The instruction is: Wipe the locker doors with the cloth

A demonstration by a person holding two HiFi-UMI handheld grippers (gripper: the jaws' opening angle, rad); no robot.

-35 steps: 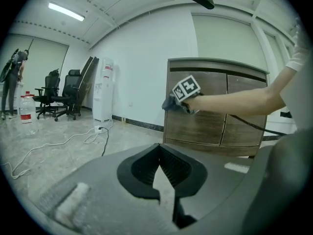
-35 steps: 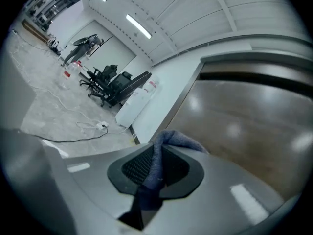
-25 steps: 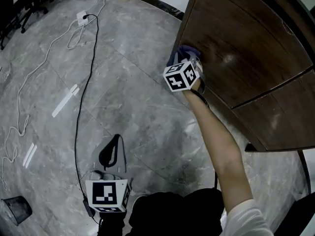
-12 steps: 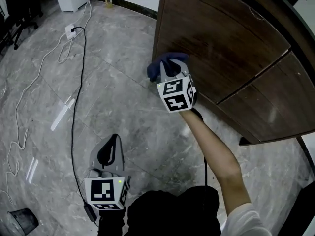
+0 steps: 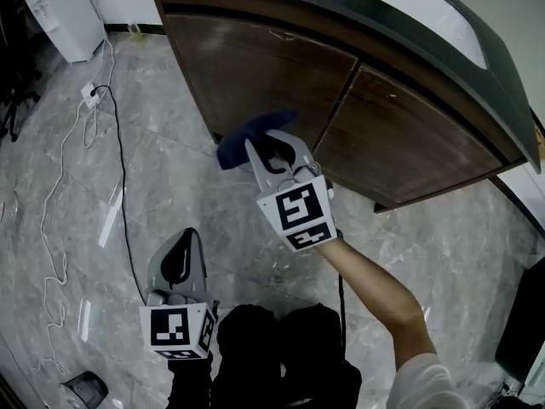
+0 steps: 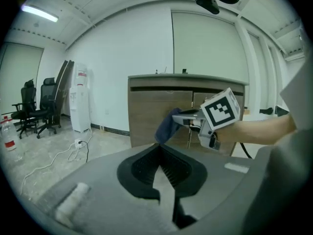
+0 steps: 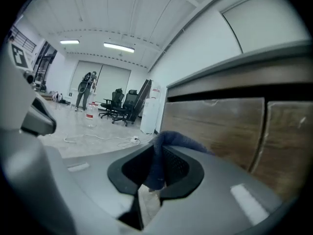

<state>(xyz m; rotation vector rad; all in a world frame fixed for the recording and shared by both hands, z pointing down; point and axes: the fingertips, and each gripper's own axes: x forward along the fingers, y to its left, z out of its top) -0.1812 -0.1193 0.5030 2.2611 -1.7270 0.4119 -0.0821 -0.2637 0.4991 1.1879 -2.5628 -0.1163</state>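
Two tongs — right tongs (image 5: 269, 143) clamped on the blue cloth (image 5: 238, 146) near the locker doors (image 5: 272, 71), left tongs (image 5: 191, 239) closed, empty.

Cloth (image 5: 243, 139): dark blue, bunched, pinched between the jaws of your right gripper (image 5: 262, 150), with the loose end slumped over the tips. You hold it low in front of the left locker door (image 5: 255, 71); contact unclear. Both doors are dark brown wood grain and shut, the right locker door (image 5: 409, 139) alongside.
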